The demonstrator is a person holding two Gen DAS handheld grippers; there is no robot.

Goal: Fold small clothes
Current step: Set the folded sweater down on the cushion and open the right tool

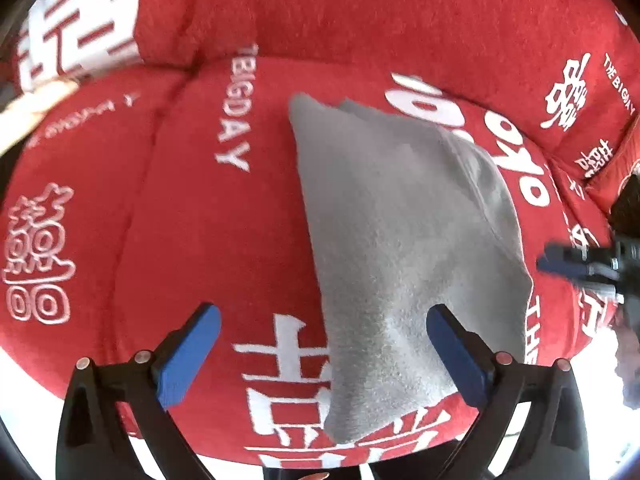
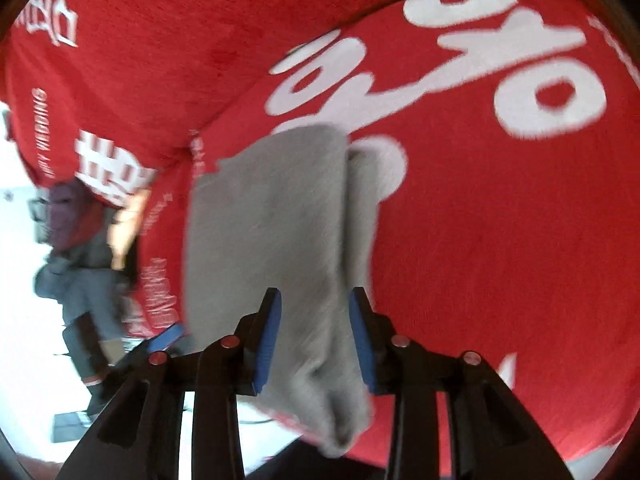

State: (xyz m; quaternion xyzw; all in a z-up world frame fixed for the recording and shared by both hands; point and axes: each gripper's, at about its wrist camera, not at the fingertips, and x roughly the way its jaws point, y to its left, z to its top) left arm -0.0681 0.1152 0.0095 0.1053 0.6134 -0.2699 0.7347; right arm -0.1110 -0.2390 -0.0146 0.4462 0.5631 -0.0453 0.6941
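A small grey garment (image 1: 404, 248) lies folded lengthwise on a red sofa seat (image 1: 168, 208) with white lettering. My left gripper (image 1: 324, 324) is open just above its near end, the right finger (image 1: 452, 344) over the cloth, the left finger (image 1: 192, 344) over the red seat. My right gripper (image 2: 314, 320) is partly open with the grey garment (image 2: 272, 240) lying between its blue pads (image 2: 269, 332); the pads do not press it. The right gripper also shows at the right edge of the left wrist view (image 1: 584, 264).
The red sofa backrest (image 1: 360, 12) rises behind the seat. A red cushion (image 1: 580, 92) sits at the right. A person in dark clothes (image 2: 76, 248) stands on a bright floor beyond the sofa's edge in the right wrist view.
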